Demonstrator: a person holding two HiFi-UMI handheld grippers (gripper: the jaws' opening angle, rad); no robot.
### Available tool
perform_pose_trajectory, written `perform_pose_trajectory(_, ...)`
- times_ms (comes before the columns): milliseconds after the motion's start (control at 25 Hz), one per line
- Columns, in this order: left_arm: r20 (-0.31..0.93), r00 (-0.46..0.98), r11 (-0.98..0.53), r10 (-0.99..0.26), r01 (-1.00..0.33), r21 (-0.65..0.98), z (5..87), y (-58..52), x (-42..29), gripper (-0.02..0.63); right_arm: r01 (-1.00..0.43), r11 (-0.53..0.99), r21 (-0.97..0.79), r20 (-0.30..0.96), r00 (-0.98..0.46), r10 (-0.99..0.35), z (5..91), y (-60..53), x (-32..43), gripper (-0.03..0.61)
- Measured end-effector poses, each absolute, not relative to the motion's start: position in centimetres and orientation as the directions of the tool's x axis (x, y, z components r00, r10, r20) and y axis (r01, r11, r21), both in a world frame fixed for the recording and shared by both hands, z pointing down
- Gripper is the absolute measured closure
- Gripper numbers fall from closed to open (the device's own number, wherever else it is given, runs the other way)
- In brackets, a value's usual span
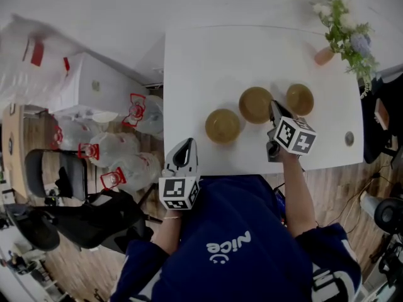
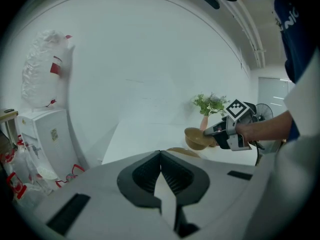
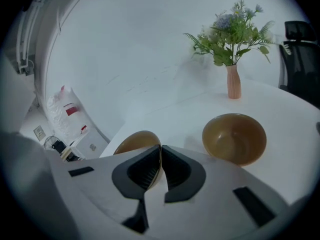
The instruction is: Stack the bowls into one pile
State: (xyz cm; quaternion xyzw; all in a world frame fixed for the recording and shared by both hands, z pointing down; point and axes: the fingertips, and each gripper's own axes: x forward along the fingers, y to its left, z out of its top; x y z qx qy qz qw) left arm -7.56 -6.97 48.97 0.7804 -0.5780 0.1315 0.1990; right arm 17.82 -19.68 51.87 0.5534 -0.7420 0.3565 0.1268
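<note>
Closest in, the left gripper [image 1: 186, 148] hung over the near edge of the white table [image 1: 201, 68], its 2 jaws pressed together with nothing between them. Just beyond it on the tabletop sat the nearest bowl [image 1: 222, 126], brown, upright and untouched. Further along to the right, there was the right gripper [image 3: 161, 150], jaws clamped on the near rim of the middle bowl [image 1: 254, 104]. In the left gripper view that bowl looked clear of the table, carried slightly tilted. It was near the nearest bowl but apart from it, so nothing was nested. Past the right gripper's marker cube, the third bowl [image 1: 300, 99] stood alone on the table, open side up, just beside the held one. So that was 3 bowls in a loose row, 1 of them gripped and 2 resting. At the far right corner stood a slim pink vase [image 1: 324, 55] with green and pale flowers [image 1: 346, 33], well apart from the bowls.
</note>
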Motion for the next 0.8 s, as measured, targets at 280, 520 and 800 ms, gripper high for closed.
perform_pose_trajectory(280,0.423,0.321,-0.268,-0.847,-0.946,0.182,49.3,-7.5,-8.0,0.595,-0.879,0.202,-0.433,0.522,-0.427,-0.739,48.3,-19.0,15.2,0.543)
perform_pose_trajectory(520,0.415,0.320,-0.256,-0.851,-0.945,0.203,49.9,-7.7,-8.8,0.595,-0.851,0.264,-0.454,0.512,-0.491,-0.705,47.8,-17.2,11.9,0.543)
perform_pose_trajectory(800,0.412,0.314,-0.247,-0.855,-0.946,0.209,50.0,-7.5,-9.7,0.595,-0.841,0.312,-0.443,0.540,-0.528,-0.656,48.8,-15.1,9.0,0.543)
